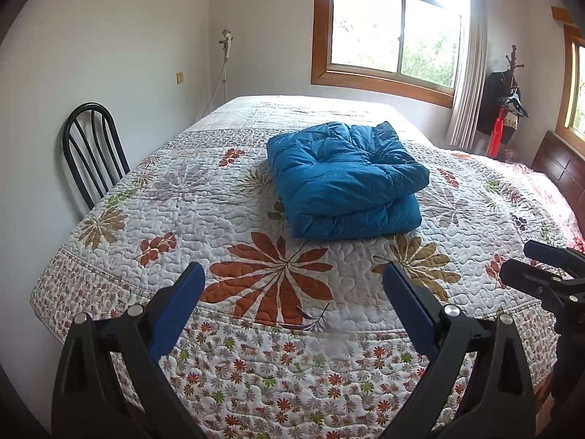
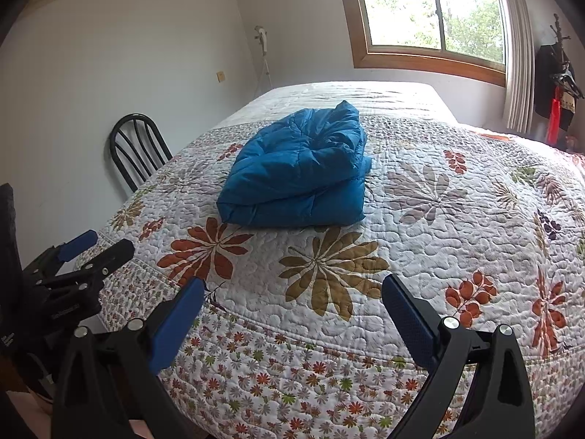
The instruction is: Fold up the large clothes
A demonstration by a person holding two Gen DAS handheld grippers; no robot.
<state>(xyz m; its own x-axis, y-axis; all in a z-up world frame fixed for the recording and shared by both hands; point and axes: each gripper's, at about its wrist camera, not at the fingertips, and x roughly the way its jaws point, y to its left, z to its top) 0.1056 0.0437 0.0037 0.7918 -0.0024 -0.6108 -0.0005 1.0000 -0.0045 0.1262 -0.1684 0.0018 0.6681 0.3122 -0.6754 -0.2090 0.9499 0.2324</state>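
A blue jacket (image 1: pixel 345 179) is folded on the bed (image 1: pixel 226 226). The left gripper (image 1: pixel 292 278) and right gripper (image 2: pixel 292 292) are held wide apart, with nothing gripped.

Puffy matt blue jacket (image 1: pixel 343 179); stitched cloth quilt (image 1: pixel 219 219); wood window frame (image 1: pixel 321 36).

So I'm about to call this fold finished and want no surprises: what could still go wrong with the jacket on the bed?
1. The blue puffer jacket looks puffy and loosely stacked; its upper layer may spring open.
2. Both the left claw and right claw are open and back from it, so nothing holds the fold down.
3. The soft quilted bedspread gives under pressure, so pressing nearby might tilt the bundle.
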